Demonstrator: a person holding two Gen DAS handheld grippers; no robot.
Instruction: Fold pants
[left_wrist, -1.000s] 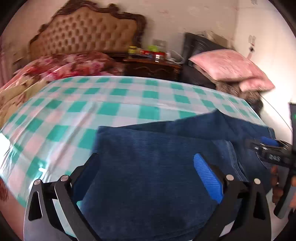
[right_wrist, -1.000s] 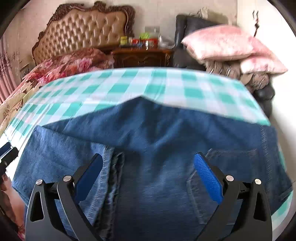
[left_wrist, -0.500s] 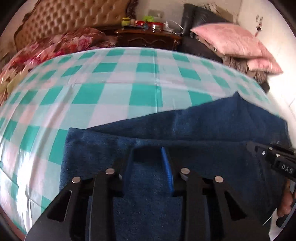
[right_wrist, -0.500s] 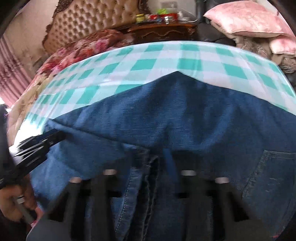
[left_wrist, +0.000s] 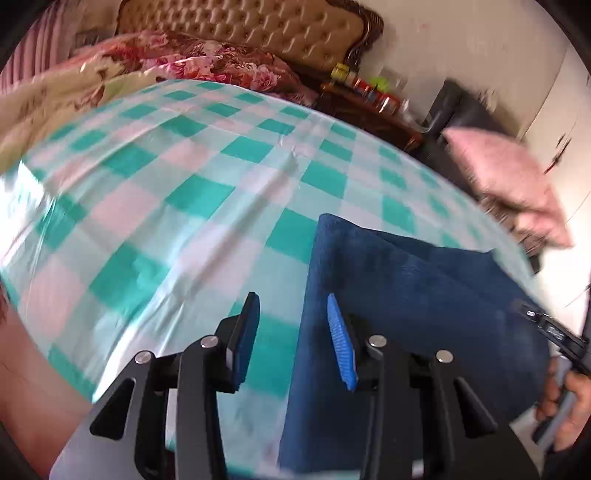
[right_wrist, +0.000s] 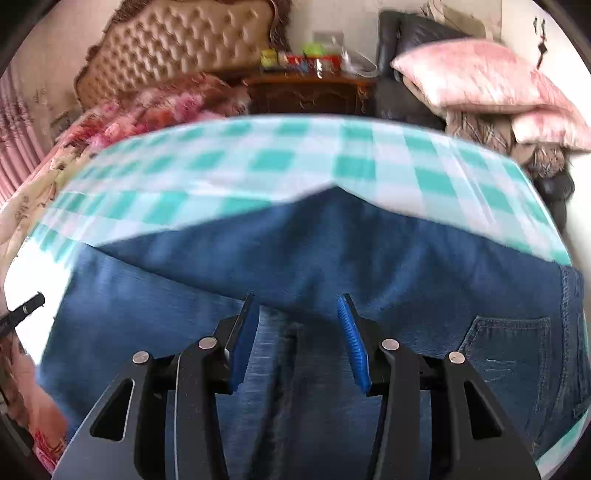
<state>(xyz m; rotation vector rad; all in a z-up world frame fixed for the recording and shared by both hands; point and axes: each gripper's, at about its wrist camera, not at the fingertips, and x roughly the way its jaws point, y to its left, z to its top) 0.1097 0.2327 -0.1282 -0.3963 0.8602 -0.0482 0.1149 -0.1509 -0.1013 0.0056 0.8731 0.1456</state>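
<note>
Pants (right_wrist: 332, 258) lie folded on the near right part of the checked bedsheet (left_wrist: 184, 177). Left gripper (left_wrist: 291, 332) part open, jaws opening, empty, over sheet just left of the denim edge. Right gripper (right_wrist: 299, 332) jaws opening over the leg seam, nothing pinched. Risk: pads snag top layer, fold slides off near edge

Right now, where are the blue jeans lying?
The jeans lie folded on the green-checked sheet at the bed's near edge, just under the right claw, far from the tufted headboard.
</note>
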